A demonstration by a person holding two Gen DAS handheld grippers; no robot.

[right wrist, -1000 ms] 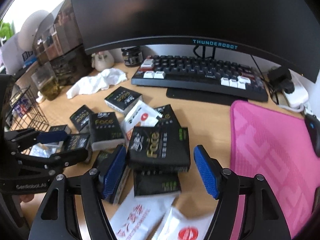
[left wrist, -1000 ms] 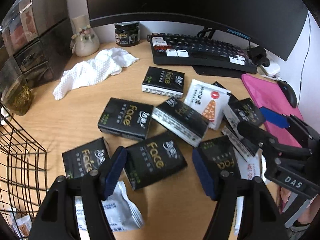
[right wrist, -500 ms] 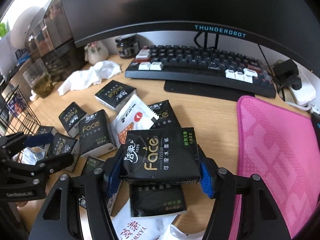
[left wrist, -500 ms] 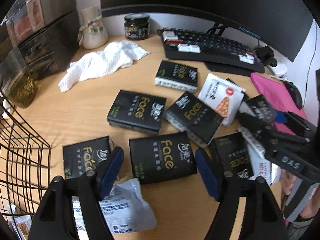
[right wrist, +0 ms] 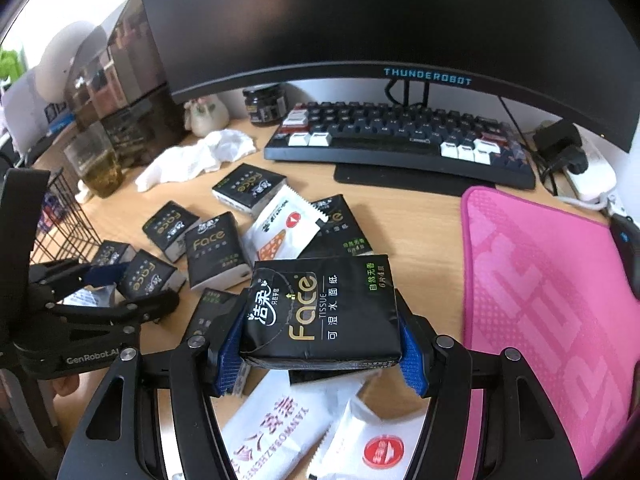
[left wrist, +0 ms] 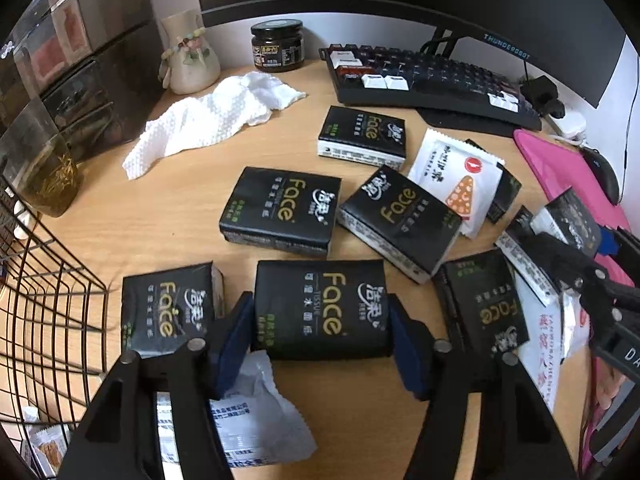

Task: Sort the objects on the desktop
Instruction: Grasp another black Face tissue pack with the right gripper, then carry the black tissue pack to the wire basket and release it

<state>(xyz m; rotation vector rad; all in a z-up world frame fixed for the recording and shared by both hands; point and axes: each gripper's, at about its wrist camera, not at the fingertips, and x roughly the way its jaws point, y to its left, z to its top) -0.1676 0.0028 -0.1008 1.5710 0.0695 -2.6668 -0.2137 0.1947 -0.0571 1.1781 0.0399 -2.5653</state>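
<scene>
Between your left gripper (left wrist: 320, 340) pads, a black tissue pack (left wrist: 320, 310) lies crosswise, touched both sides, while your right gripper (right wrist: 318, 350) clamps another tissue pack (right wrist: 322, 312), lifted.

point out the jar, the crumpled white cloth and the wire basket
jar (left wrist: 277, 46): left wrist view, on its label.
crumpled white cloth (left wrist: 212, 116): left wrist view, middle of the fabric.
wire basket (left wrist: 44, 296): left wrist view, on its black wire wall.
</scene>
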